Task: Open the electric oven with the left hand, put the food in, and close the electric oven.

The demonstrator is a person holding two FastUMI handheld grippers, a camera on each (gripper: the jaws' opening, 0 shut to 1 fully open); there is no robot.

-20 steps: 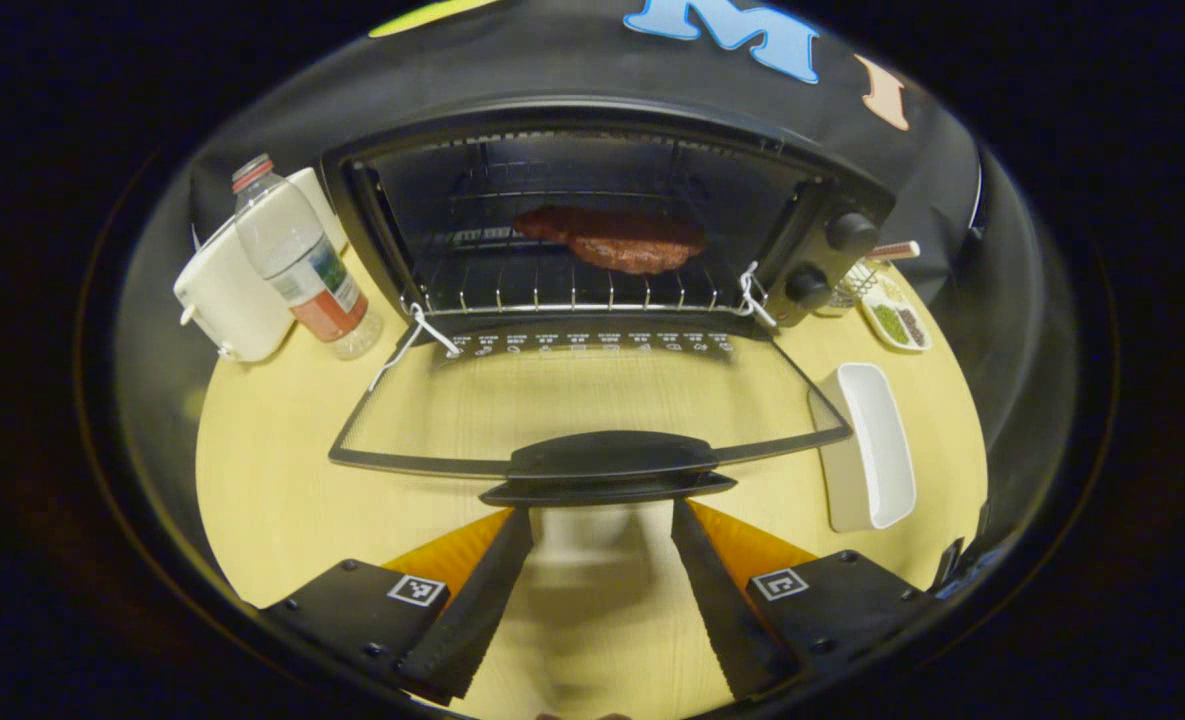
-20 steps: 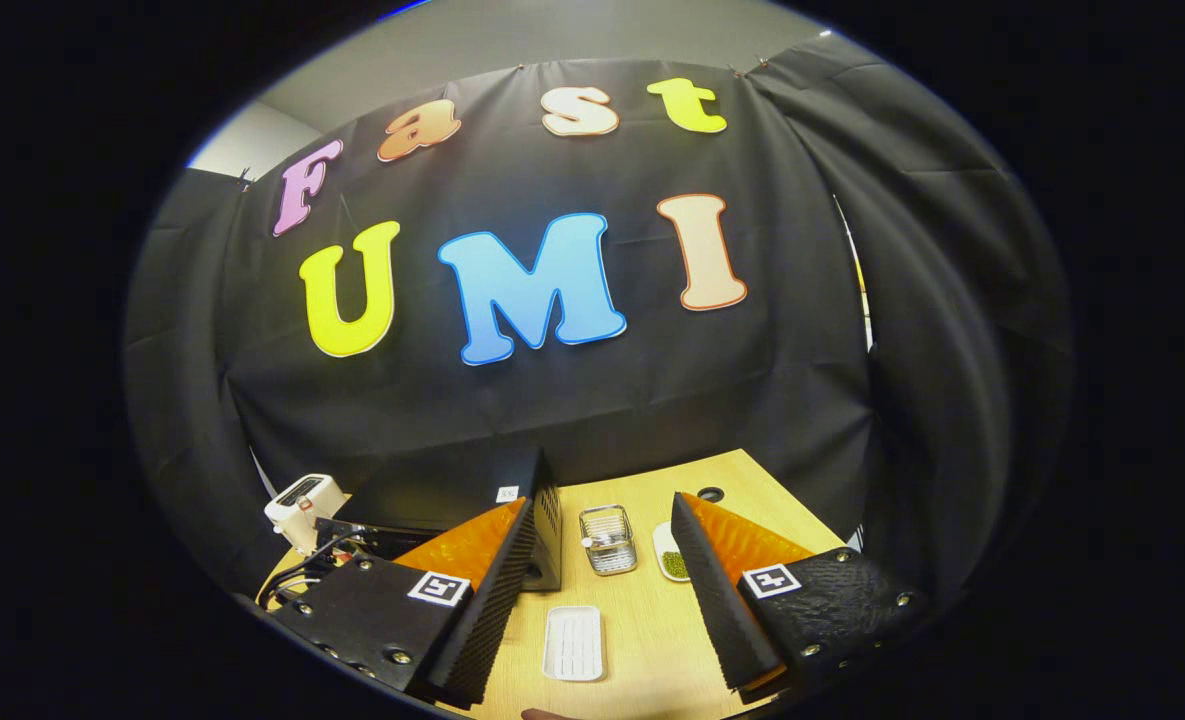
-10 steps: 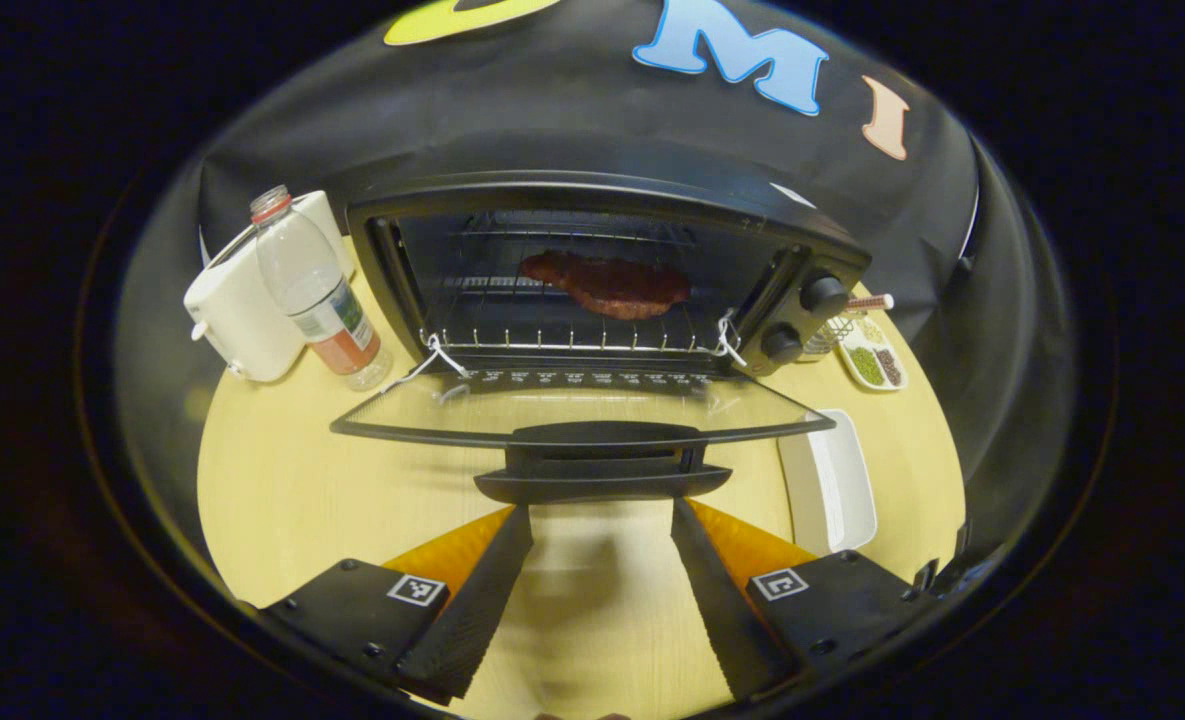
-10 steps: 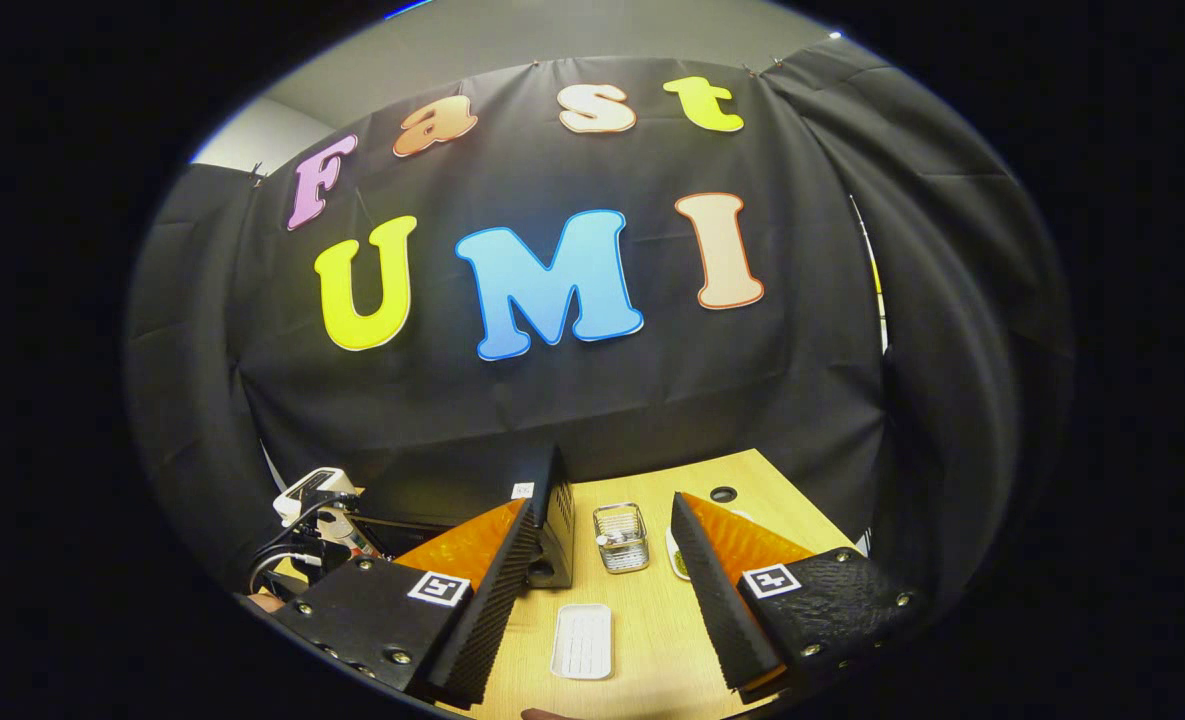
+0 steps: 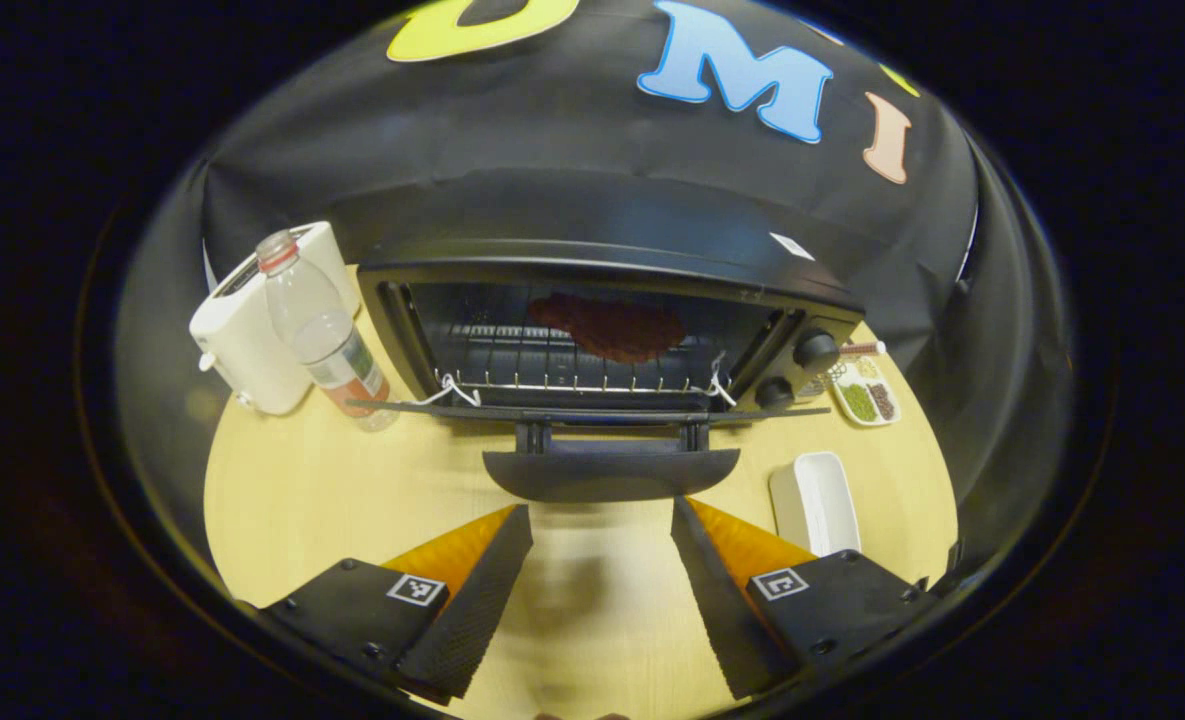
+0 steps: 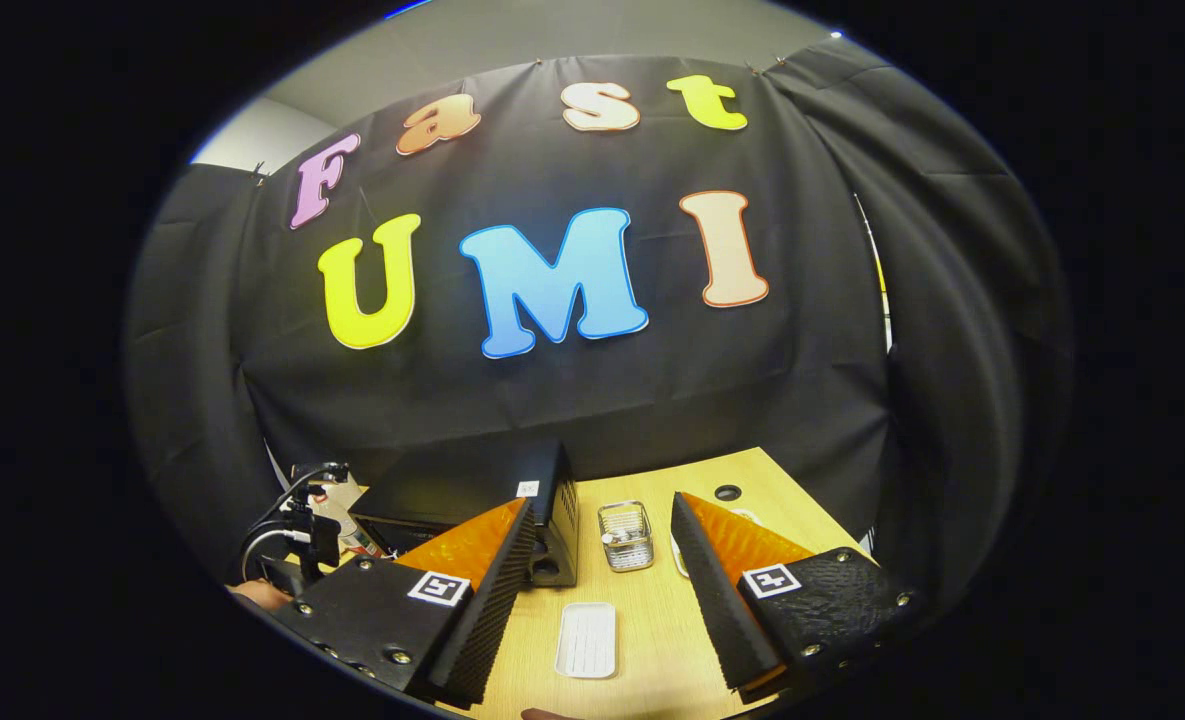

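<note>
The black electric oven (image 5: 592,275) stands at the back of the wooden table with its door (image 5: 592,412) folded down flat, seen edge-on. A brown slab of meat (image 5: 607,328) lies on the wire rack inside. The door's handle (image 5: 609,472) hangs just beyond my left gripper (image 5: 602,575), which is open, empty and not touching it. My right gripper (image 6: 602,590) is open and empty, held high to the right of the oven (image 6: 472,490), whose side faces it.
A water bottle (image 5: 320,335) and a white appliance (image 5: 252,320) stand left of the oven. A white tray (image 5: 817,498) lies at the front right, a small dish of beans (image 5: 864,392) behind it. A wire basket (image 6: 624,535) sits beside the oven. The white tray (image 6: 586,640) lies below my right gripper.
My left gripper has drawn back and dropped lower, so the open door went from seen from above to edge-on. The right gripper drifted slightly; more of the oven shows.
</note>
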